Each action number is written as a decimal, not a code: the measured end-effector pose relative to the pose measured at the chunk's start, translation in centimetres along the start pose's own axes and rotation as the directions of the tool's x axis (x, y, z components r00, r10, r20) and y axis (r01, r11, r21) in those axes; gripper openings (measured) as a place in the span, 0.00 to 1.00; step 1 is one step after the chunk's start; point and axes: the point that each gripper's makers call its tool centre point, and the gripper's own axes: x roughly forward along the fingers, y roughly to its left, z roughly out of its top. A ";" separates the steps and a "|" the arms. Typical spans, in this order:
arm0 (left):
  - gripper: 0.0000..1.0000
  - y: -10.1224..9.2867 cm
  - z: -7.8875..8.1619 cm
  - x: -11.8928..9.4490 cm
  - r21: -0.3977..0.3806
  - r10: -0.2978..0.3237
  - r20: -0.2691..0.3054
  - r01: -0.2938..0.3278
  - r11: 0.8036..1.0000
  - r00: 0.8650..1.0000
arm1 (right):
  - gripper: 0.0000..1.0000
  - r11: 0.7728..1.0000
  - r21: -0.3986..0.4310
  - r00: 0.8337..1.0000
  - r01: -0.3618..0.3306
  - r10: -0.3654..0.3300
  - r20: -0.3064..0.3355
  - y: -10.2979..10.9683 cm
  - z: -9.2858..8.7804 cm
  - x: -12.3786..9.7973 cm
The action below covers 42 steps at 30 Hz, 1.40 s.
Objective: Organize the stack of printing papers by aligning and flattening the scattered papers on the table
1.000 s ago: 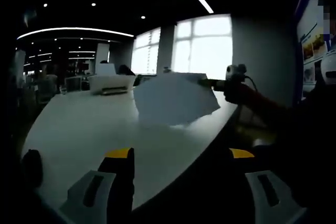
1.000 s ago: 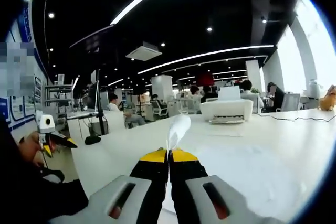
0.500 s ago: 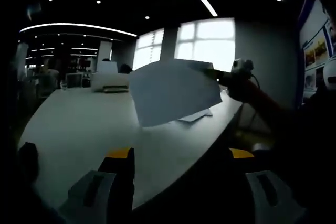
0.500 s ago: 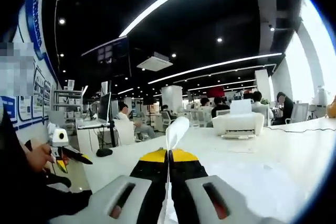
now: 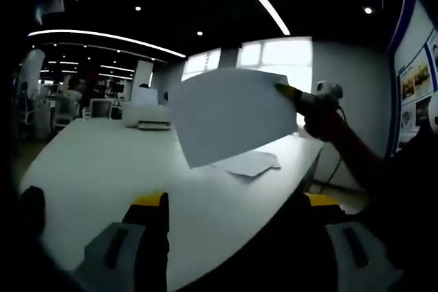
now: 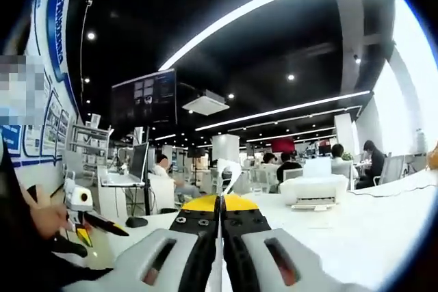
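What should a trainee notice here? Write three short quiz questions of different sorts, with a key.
1. True or false: the right claw is shut on a sheet of paper held up off the table.
2. Where do the other papers lie? A: flat on the table. B: on a chair. C: on the floor.
3. Fill in: the left claw holds nothing and its jaws stand ____.

Key: 1 true; 2 A; 3 open.
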 end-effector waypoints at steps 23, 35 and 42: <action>0.87 -1.7 2.3 3.5 -0.271 -0.140 0.247 0.207 0.940 0.959 | 0.00 0.997 -0.058 0.995 -0.042 0.047 0.090 4.0 4.7 2.1; 0.87 -2.2 5.9 5.2 -0.312 -0.147 0.429 0.299 0.902 0.891 | 0.00 0.996 -0.030 0.977 -0.081 0.085 0.194 6.8 7.8 2.5; 0.90 -3.3 8.5 6.3 -0.334 -0.198 0.576 0.450 0.828 0.793 | 0.00 0.989 0.024 0.963 -0.148 0.138 0.231 8.0 8.6 2.8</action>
